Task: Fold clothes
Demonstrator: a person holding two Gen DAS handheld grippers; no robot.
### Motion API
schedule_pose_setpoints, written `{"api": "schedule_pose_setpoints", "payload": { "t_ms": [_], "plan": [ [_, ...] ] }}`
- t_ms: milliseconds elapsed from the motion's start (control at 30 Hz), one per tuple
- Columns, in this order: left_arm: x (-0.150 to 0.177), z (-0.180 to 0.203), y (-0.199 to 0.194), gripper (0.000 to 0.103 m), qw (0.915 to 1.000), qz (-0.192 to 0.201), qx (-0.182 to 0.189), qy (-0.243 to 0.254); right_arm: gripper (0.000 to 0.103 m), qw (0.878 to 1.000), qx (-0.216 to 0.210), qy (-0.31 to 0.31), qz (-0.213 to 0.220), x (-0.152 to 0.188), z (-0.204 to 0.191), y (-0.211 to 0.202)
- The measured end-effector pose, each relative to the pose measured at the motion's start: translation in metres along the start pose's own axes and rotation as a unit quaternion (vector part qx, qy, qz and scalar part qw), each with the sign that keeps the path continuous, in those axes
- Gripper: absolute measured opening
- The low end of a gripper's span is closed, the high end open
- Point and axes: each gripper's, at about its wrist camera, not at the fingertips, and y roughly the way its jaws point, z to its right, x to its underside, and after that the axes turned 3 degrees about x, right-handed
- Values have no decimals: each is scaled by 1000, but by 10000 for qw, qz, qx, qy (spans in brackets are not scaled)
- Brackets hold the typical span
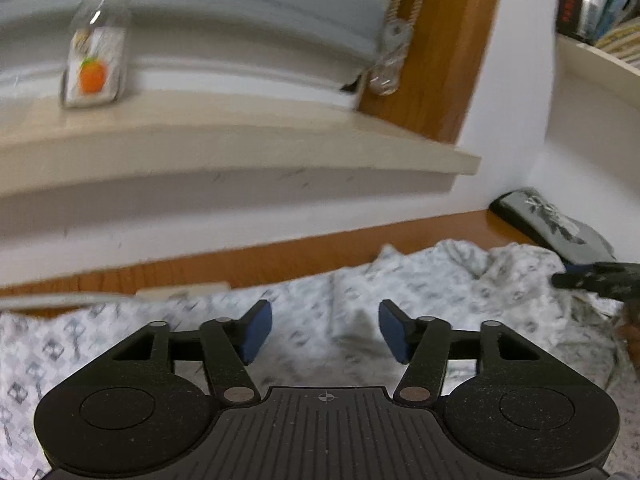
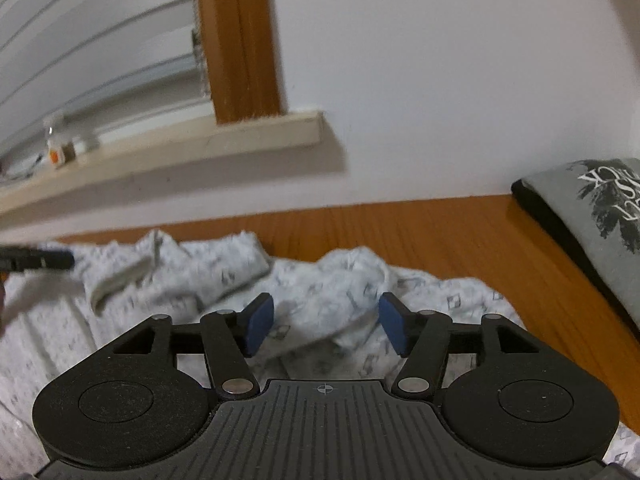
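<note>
A: What is lying under the left gripper (image 1: 325, 330)?

B: Its jaws are standing apart, gripping nothing, over the crumpled patterned garment (image 1: 420, 280) that is spreading across the wooden surface (image 2: 460, 232).

A: And the right gripper (image 2: 326, 328)?

B: Likewise hanging apart and empty above the same cloth. A grey printed garment (image 2: 592, 204) is lying folded at far right, so one piece appears done; this one is awaiting its first fold.
</note>
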Motion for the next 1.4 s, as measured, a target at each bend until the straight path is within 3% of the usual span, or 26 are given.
{"api": "schedule_pose_setpoints", "payload": {
  "t_ms": [100,200,300,467,500,533,567,600,700,833,933,1100,1200,1300,1400],
  "plan": [
    [-11,26,0,46,9995,-96,186,230,59,10000,-46,-17,-32,6,2,5],
    [-20,56,8,47,9980,-281,274,486,60,9998,-145,98,-40,8,5,7],
    [-21,84,28,64,9957,-495,74,779,65,9995,-243,213,-47,9,9,9],
    [-10,102,58,62,9898,-808,-428,1090,65,9983,-408,405,-60,12,14,12],
    [-8,102,58,53,9889,-807,-510,1136,65,9980,-442,447,-64,13,16,12],
    [-7,99,57,28,9892,-802,-490,1122,65,9975,-482,509,-75,13,18,13],
    [-8,98,55,15,9899,-808,-446,1072,65,9970,-522,571,-86,13,20,13],
    [-10,97,50,8,9907,-784,-436,1024,65,9964,-561,633,-97,13,22,14],
    [-18,98,20,7,9925,-434,-423,1058,65,9949,-644,765,-147,13,27,16],
    [-24,95,-54,7,9924,66,-547,1098,65,9932,-722,905,-109,14,31,15],
    [-20,78,-116,1,9918,352,-750,969,64,9918,-756,1031,-25,15,36,12],
    [-7,42,-199,1,9891,586,-1206,611,64,9893,-791,1217,160,16,43,6],
    [6,28,-209,1,9883,385,-1411,435,64,9873,-827,1337,226,16,46,4],
    [13,28,-195,2,9893,194,-1388,403,64,9867,-844,1373,227,16,47,4],
    [12,41,-164,11,9911,55,-1225,523,64,9864,-858,1382,230,17,46,5]
  ]
}}
